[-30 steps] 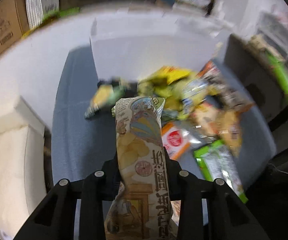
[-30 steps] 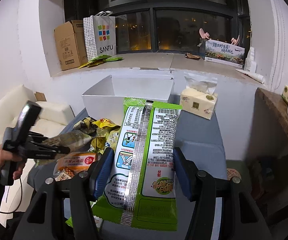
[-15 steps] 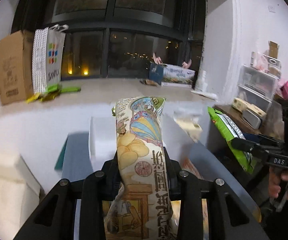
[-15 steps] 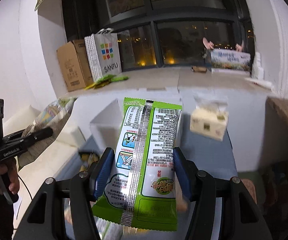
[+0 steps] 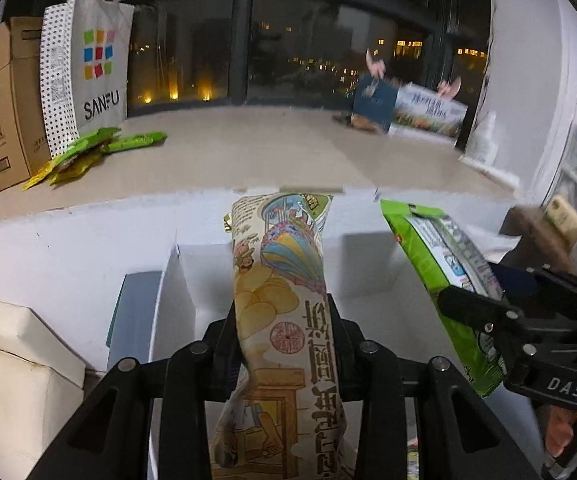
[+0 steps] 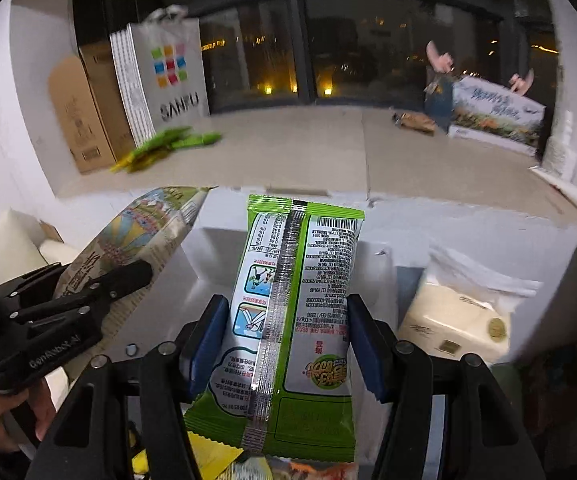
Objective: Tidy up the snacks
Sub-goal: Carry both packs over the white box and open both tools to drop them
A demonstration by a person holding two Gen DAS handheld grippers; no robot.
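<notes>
Parts of both snack bags are cut off at the bottom of each view, so their lower ends cannot be seen. The left gripper (image 5: 284, 344) pinches a tan chip bag (image 5: 284, 304) with cartoon pictures on it, and the bag sticks up between the two black fingers. The right gripper (image 6: 284, 344) pinches a green snack bag (image 6: 292, 320) between its blue pads (image 6: 208, 332), with the back seam and barcode facing the camera. Both bags are held up over a white box (image 5: 368, 264), side by side and a little apart. What lies inside the box is hard to make out, because the bags and grippers cover most of it. A few loose wrappers (image 6: 208, 452) peek out under the green bag, but they are too cut off to name.

A tissue pack (image 6: 456, 320) sits just to the right of the box. Behind the box is a wide pale window ledge (image 5: 248, 152). On the ledge stand a cardboard box (image 5: 0, 104) and a SANFU bag (image 5: 88, 64), with green packets (image 5: 100, 146) lying beside them. The window (image 5: 288, 40) is dark with small city lights. The right side of both views is blurry.
</notes>
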